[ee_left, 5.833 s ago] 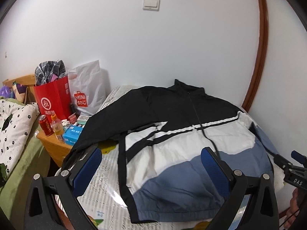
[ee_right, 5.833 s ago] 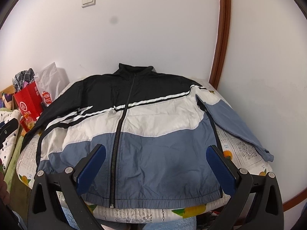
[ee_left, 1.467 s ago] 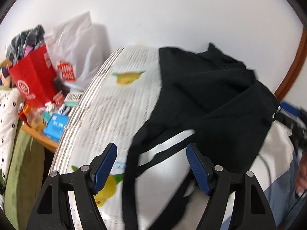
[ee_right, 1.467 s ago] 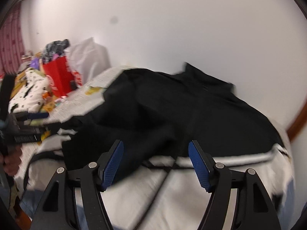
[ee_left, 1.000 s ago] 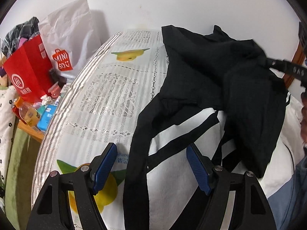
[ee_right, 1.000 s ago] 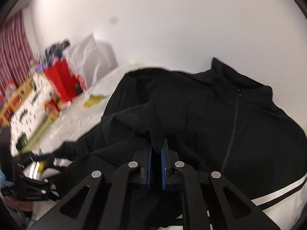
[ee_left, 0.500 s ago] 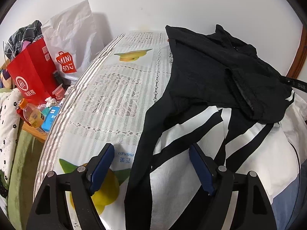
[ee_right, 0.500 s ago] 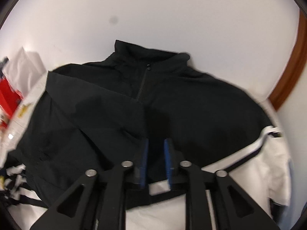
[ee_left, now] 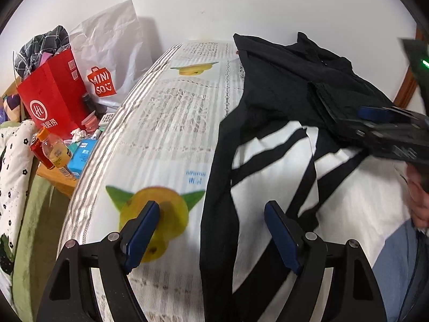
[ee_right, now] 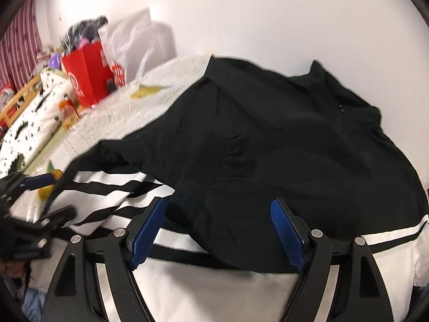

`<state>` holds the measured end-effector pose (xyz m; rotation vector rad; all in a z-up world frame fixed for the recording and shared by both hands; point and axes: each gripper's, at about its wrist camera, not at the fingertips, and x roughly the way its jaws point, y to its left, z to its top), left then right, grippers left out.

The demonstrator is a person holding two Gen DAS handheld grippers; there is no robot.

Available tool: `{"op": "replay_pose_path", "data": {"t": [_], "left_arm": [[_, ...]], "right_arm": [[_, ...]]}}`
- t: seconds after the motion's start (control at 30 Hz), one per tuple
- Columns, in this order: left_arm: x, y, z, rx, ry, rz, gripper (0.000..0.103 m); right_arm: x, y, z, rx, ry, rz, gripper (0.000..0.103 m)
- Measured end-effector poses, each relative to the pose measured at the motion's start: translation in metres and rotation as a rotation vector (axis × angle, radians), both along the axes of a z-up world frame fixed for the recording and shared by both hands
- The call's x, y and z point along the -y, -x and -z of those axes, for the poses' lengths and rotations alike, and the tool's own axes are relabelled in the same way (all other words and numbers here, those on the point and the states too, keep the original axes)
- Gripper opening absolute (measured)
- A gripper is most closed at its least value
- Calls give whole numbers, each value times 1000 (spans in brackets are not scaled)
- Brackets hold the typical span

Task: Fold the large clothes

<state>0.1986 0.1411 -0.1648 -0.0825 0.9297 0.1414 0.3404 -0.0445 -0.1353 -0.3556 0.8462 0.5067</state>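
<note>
A black, white and blue zip jacket (ee_left: 268, 161) lies spread on the bed, its left sleeve folded across the black chest (ee_right: 295, 147). In the right wrist view my right gripper (ee_right: 219, 209) hovers over the sleeve's ribbed cuff (ee_right: 187, 212). Its jaws are opening, and the cuff lies loose below the blue pads, which do not press on it. In the left wrist view the same right gripper (ee_left: 372, 119) sits over the cuff (ee_left: 329, 99). My left gripper (ee_left: 211, 214) stands open above the sleeve's black fold edge, holding nothing. It also appears at the left edge (ee_right: 51, 198).
The bed cover (ee_left: 174, 123) has a lemon print and lies bare left of the jacket. A red bag (ee_left: 53, 94), a white shopping bag (ee_left: 112, 48), bottles (ee_left: 53, 150) and a blue box (ee_left: 83, 155) crowd a low stand at the left. A wall runs behind.
The right gripper carried the sleeve end across the chest, then let go and opened. The sleeve now rests on the jacket. The left gripper shifted slightly and stayed open.
</note>
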Motion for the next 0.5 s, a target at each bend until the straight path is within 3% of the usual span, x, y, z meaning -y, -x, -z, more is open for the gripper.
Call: {"op": "replay_pose_path", "data": {"t": [0.2,0.23,0.27,0.37,0.5], "left_arm": [[3,3,2,23,-22,-2,82],[3,3,3,24,-22,-4,83],[2,3,3,24,-20,-5,84],[2,3,3,23,-19,-9,85],[2,3,4,23,-18,-11,86]], "right_arm": [[-29,-21,25,-11,96,49,79],[-29,-21,24,-10,71,50,73],[-26,-21,21,-19,53,44,53],[-23,-19,11,-38,-10,-2,27],[20,-12,-27,-15,-159,5,13]]}}
